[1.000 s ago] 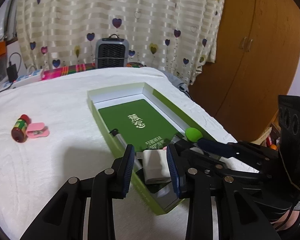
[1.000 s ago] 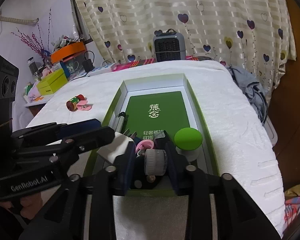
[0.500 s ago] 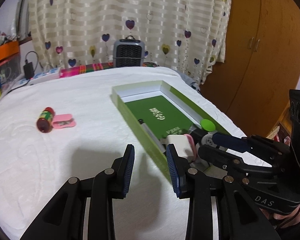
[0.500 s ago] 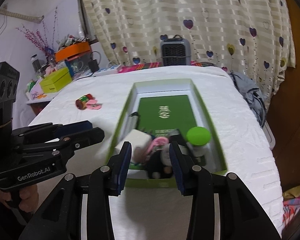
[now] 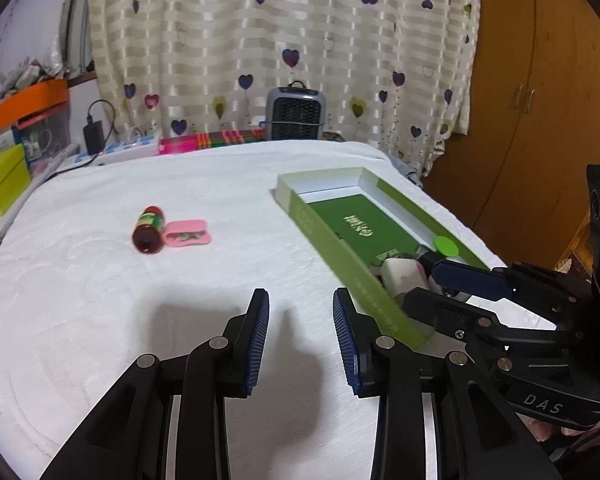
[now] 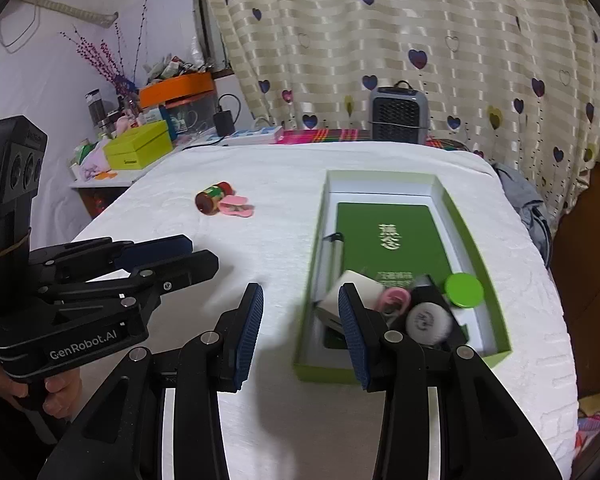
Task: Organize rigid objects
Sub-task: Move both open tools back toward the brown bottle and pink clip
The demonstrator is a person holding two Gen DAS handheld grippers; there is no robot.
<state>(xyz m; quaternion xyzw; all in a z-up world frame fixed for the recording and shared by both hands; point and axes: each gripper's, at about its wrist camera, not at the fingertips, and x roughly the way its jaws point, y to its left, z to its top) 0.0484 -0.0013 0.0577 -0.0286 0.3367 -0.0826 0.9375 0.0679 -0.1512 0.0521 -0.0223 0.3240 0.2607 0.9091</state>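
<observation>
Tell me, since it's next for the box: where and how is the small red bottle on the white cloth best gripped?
Grip the small red bottle across its round body, near the middle, coming down from above. It lies on its side on the white cloth, so the curved flanks are free, though the pink clip crowds one flank and probably needs care. The left tool is open and empty.

Both grippers are black linkage frames with silver screws and ribbed blue pads (image 5: 258, 344), left gripper (image 6: 188, 254) stamped GenRobot.AI, right gripper (image 5: 452, 280) DAS.
</observation>
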